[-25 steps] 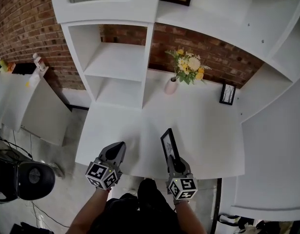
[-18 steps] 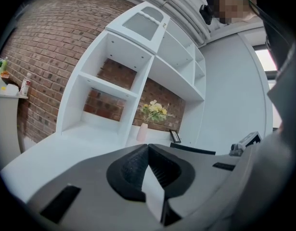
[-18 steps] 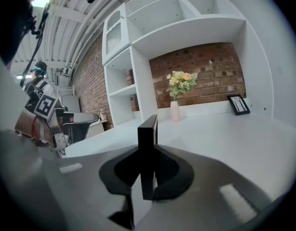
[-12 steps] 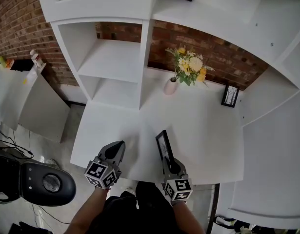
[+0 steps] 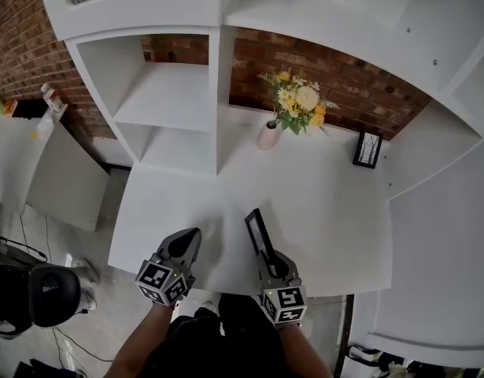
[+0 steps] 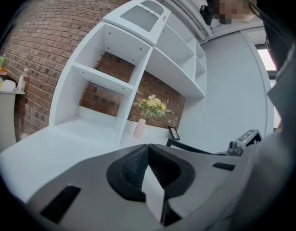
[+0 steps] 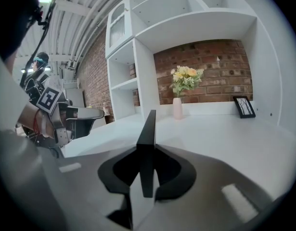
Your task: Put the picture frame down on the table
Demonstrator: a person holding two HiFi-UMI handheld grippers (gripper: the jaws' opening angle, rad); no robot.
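Picture frame [image 5: 257, 231] is standing on edge, leaning slightly, over the white table [image 5: 320, 203] close to its front edge; whether its lower edge is touching the tabletop cannot be told. The right gripper [image 5: 271, 260] is grasping its near end. Its jaws have just been opening a little, with the pads pressing on both faces. The left gripper [image 5: 185, 244] is hovering just beside it at the front edge, jaws clenched together on nothing. A flower vase [image 5: 267, 135] and a small framed print [image 5: 367, 149] are sitting along the back edge.
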